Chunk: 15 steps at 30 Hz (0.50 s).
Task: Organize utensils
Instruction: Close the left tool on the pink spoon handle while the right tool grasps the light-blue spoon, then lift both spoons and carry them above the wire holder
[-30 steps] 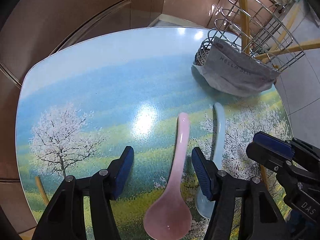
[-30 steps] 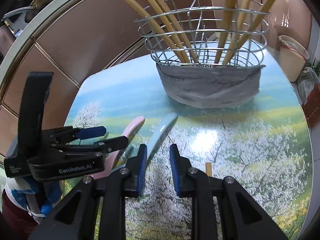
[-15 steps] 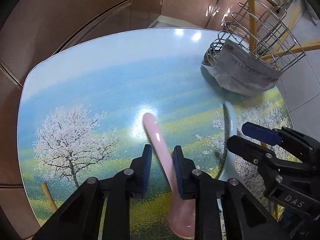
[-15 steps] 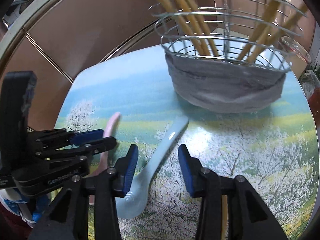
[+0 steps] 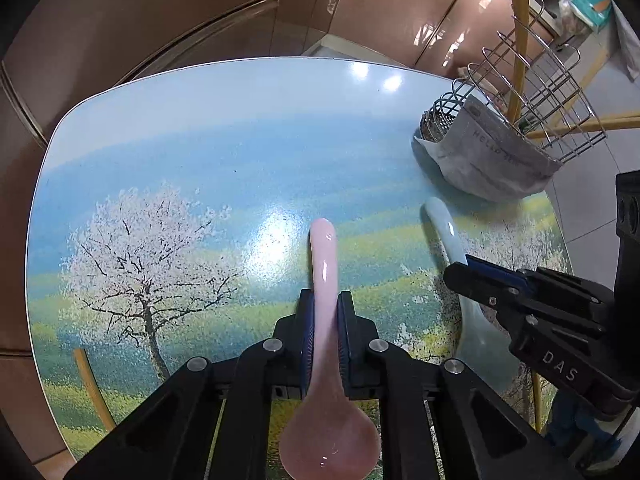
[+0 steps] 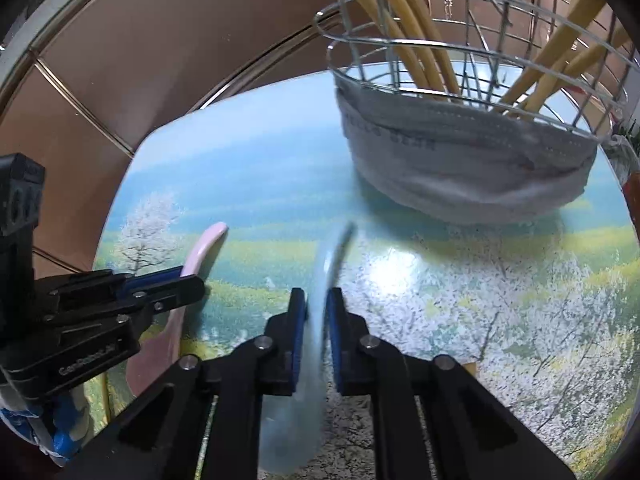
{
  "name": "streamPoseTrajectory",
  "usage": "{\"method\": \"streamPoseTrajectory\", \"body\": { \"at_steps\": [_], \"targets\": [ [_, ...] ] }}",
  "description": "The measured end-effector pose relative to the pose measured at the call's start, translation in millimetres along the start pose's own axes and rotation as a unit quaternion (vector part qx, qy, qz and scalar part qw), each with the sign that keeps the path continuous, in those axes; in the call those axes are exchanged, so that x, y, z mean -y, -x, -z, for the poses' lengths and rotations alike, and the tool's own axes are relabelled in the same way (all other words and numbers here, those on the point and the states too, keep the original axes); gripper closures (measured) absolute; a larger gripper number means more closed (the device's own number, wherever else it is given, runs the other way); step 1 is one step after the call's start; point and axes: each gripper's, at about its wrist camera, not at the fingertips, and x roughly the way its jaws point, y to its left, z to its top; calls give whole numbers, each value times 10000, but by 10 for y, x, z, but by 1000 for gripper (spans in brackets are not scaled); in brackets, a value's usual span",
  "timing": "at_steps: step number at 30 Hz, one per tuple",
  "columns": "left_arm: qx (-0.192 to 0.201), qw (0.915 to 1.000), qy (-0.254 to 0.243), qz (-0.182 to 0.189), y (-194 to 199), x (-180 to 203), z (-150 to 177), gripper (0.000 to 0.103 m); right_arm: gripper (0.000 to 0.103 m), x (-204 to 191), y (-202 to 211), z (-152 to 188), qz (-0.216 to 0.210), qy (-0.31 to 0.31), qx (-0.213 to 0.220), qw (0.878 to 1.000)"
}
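Observation:
My left gripper (image 5: 324, 312) is shut on the handle of a pink ceramic spoon (image 5: 325, 264), whose bowl lies near the camera. My right gripper (image 6: 316, 316) is shut on the handle of a pale blue ceramic spoon (image 6: 330, 256), which is blurred. The blue spoon (image 5: 446, 232) and the right gripper (image 5: 492, 284) show at the right of the left wrist view. The left gripper (image 6: 176, 284) and pink spoon (image 6: 204, 246) show at the left of the right wrist view. A wire utensil basket (image 6: 472, 60) holds several yellow chopsticks behind both spoons.
The table (image 5: 200, 160) has a printed landscape of sky and blossoming trees. A grey cloth (image 6: 460, 160) wraps the base of the basket. A loose chopstick (image 5: 90, 384) lies at the table's near left edge. Brown glossy wall panels stand behind the table.
Both grippers have closed on the spoon handles: the left on the pink one, the right on the blue one. The blue spoon is moving between the right fingers.

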Motion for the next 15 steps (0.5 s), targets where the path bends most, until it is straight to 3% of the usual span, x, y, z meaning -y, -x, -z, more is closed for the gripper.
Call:
{"method": "streamPoseTrajectory", "body": {
  "at_steps": [15],
  "targets": [
    [930, 9952, 311, -16, 849, 68, 497, 92, 96, -52, 924, 419, -450, 406, 843, 9946]
  ]
}}
